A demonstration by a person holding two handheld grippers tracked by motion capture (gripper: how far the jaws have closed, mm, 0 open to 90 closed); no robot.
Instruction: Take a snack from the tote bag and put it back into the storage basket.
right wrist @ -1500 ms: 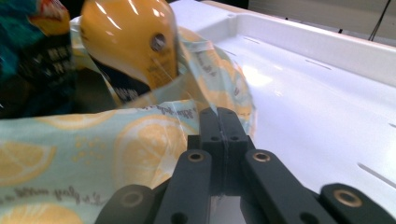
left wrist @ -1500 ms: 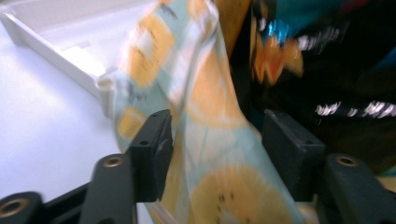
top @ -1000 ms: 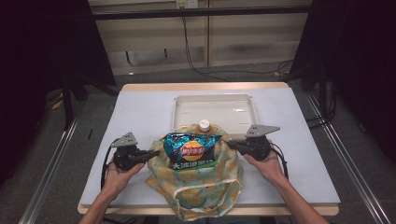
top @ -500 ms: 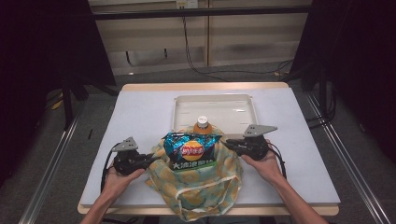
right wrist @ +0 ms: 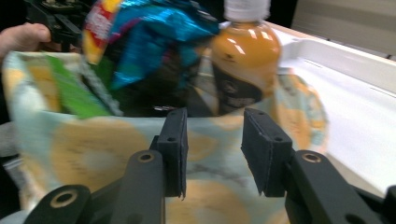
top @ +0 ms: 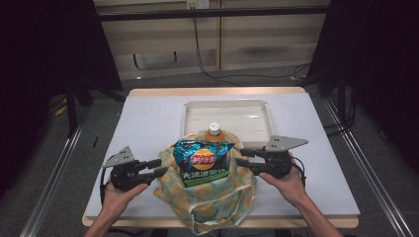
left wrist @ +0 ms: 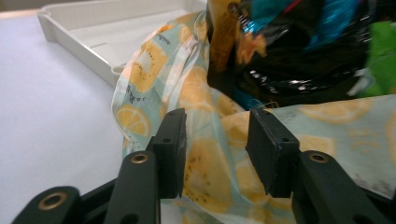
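On table point(top: 148, 123), bag point(top: 212, 197) between open tongs

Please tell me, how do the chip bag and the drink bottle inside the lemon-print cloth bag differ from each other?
The chip bag is a crinkled, shiny blue and black foil packet with a green band; the bottle is smooth, with orange drink and a white cap. The chip bag is wide and flat, the bottle narrow and round. The chip bag sits at the front, the bottle behind it, nearer the white tray. Both stand upright in the cloth bag.
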